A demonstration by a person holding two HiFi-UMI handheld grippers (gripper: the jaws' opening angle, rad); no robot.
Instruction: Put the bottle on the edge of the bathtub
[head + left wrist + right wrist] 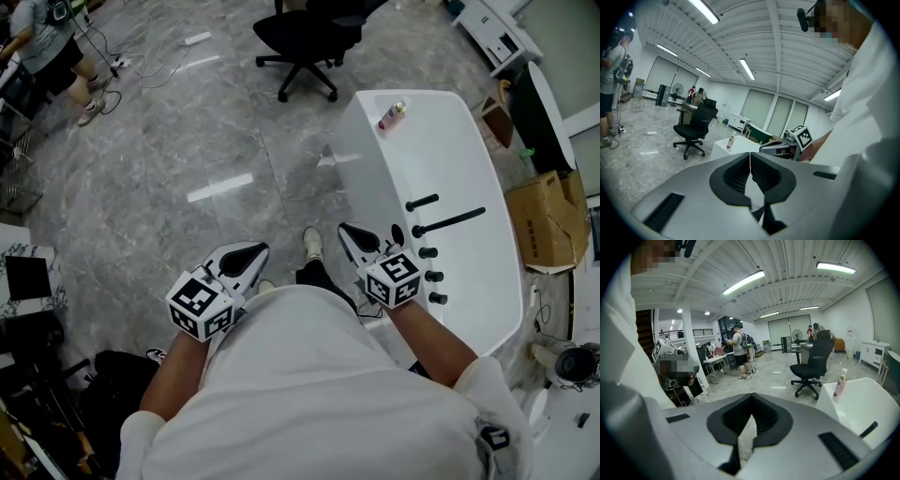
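A pink-and-white bottle (392, 114) stands upright on the far rim of the white bathtub (469, 159). It also shows as the small bottle (731, 141) in the left gripper view and as the bottle (841, 383) on the bathtub rim (855, 401) in the right gripper view. My left gripper (244, 255) is held close to my body over the floor, jaws shut and empty. My right gripper (356, 236) hovers beside the tub's near end, also shut with nothing in it. Both are far from the bottle.
Black tap fittings (448, 222) sit on the tub's right rim. A black office chair (305, 37) stands on the marble floor beyond the tub. Cardboard boxes (544, 220) lie to the right. A person (47, 47) and cables are at the far left.
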